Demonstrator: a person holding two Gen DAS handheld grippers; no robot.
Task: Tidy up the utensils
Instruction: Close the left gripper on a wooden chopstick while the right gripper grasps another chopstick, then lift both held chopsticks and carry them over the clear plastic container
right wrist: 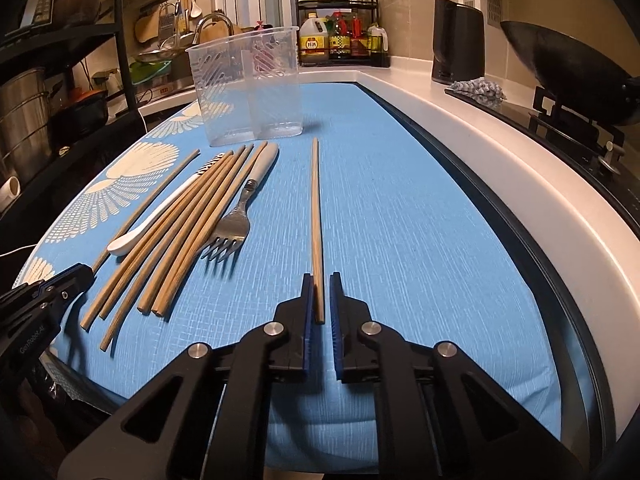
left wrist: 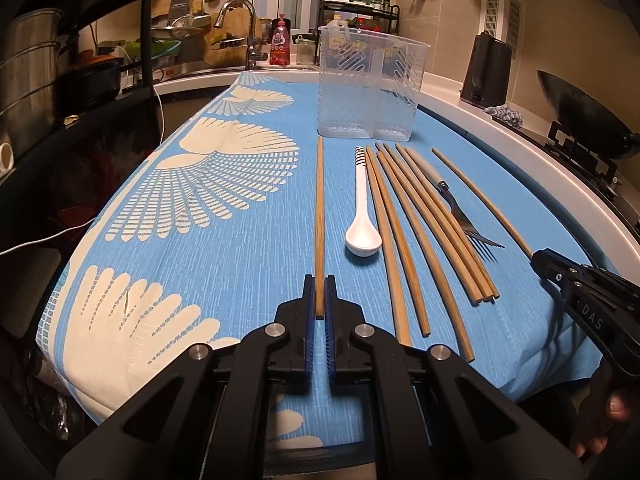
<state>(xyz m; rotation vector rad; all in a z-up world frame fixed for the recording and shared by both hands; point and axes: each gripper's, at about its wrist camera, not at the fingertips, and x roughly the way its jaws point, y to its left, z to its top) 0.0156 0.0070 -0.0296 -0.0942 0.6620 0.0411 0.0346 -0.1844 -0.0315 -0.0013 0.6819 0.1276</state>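
Chopsticks of plain light wood come first: our left gripper (left wrist: 319, 296) pinches the near end of one lone stick (left wrist: 319, 220), while our right gripper (right wrist: 319, 300) has its pads nearly together around another (right wrist: 316, 220), one side not visibly touching. Beyond, loose chopsticks (left wrist: 416, 232), white ceramic spoon (left wrist: 362, 216) and steel fork (left wrist: 460, 208) lie unsorted; we judge the clear plastic holder (left wrist: 368, 84) empty, though its interior reads poorly.

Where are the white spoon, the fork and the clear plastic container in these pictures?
white spoon (left wrist: 362, 236): left wrist view, on the bowl.
fork (right wrist: 231, 227): right wrist view, on the metal head just above the tines.
clear plastic container (left wrist: 366, 84): left wrist view, on the front wall.
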